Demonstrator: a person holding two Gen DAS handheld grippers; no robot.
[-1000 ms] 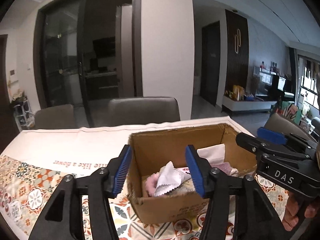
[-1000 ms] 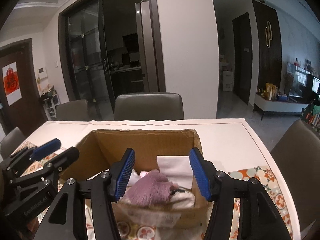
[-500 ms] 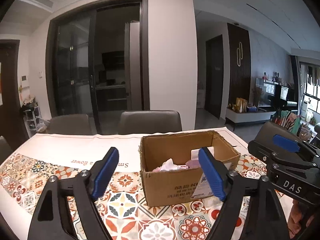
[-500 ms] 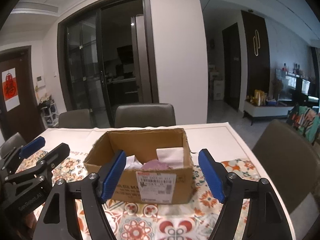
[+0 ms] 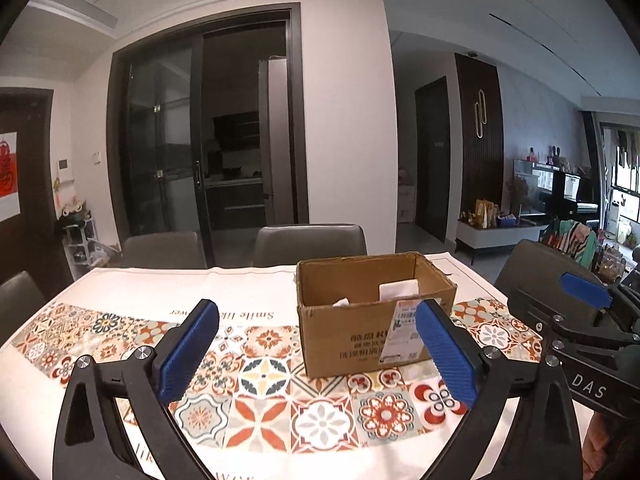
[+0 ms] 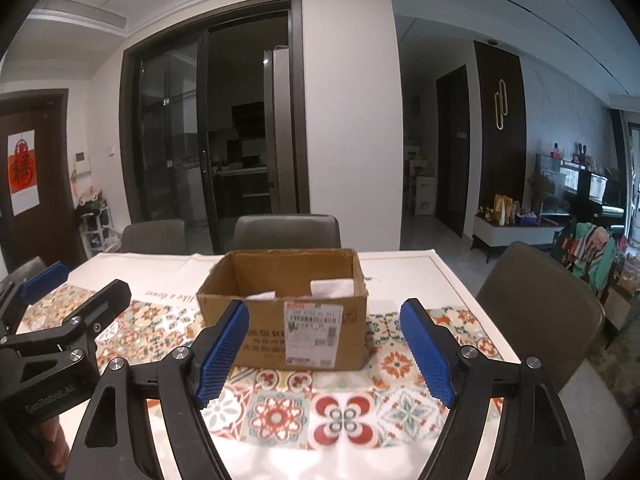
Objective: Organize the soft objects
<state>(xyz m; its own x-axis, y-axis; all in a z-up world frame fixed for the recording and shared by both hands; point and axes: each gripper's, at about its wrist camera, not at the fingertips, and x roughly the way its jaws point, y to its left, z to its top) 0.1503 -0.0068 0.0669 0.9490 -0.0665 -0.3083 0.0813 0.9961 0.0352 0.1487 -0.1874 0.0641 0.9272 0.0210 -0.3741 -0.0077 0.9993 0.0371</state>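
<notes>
Both grippers, left gripper point(image 5: 316, 350) and right gripper point(image 6: 324, 350), hang spread wide and empty above the tablecloth point(image 6: 280, 408). Beyond, cloths point(image 6: 332, 288) sit inside the box point(image 6: 288, 316). Risk: a careless reach could shove the light box.

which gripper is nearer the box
Right, narrowly. The right gripper sits straight in front of the box; the left gripper is back and off to its left.
</notes>
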